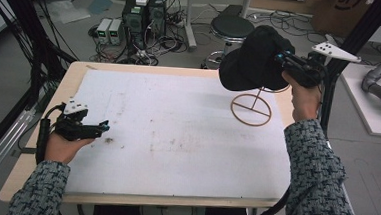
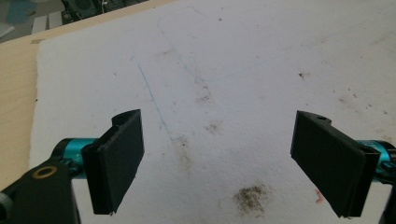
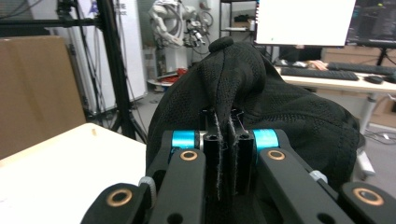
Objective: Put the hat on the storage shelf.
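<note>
Right gripper [image 1: 285, 58] raised over the far right corner of the table, jaws pinched tight on a fold of the black cap [image 1: 254, 59]. In the right gripper view the fabric ridge is clamped between the pads, with the crown and its top button [image 3: 220, 44] beyond.

The cap hangs in the air to the left of the jaws, clear of the table. Directly beneath and slightly nearer the person is the wooden ring stand [image 1: 251, 108]; its thin upright rises from the ring base toward the cap's underside. Whether the cap touches the tip I cannot tell. Judged: any seating or lifting goes along that vertical axis, right hand far nearer.

Left gripper [image 1: 102, 127] low at the near left edge, jaws wide apart, nothing between them, just over the stained white mat [image 1: 176, 136]. Well apart from the stand, open mat between.

Table edge close on the right of the stand; little room there.
</note>
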`<state>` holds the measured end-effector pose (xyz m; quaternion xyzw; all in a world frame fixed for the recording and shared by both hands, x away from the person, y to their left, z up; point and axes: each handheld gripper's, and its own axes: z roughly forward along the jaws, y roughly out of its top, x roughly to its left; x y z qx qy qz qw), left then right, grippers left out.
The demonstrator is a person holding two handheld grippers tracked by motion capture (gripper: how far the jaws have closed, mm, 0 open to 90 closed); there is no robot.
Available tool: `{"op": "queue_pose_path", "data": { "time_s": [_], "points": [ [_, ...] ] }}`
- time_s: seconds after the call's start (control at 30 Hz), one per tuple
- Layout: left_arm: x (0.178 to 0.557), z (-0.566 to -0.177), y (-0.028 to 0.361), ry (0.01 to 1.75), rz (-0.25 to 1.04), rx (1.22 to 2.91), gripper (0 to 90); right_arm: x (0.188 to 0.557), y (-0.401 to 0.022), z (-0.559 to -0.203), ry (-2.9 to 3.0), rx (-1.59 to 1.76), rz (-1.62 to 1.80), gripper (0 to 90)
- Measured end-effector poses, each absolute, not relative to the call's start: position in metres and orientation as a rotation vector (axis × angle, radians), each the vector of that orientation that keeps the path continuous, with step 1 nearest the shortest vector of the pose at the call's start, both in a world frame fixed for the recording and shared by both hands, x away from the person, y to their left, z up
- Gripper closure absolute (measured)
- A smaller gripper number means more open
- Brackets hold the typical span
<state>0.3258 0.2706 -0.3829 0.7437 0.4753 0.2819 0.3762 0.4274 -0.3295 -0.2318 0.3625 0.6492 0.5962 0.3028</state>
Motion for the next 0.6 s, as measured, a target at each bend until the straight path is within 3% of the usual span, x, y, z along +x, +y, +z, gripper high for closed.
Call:
{"op": "queue_pose_path", "data": {
  "time_s": [0.6],
  "points": [
    [0.326,-0.384,0.27,1.221,0.715,1.905,17.7,0.435,-0.361,-0.268,1.677,1.131,1.621,85.7]
  ]
}}
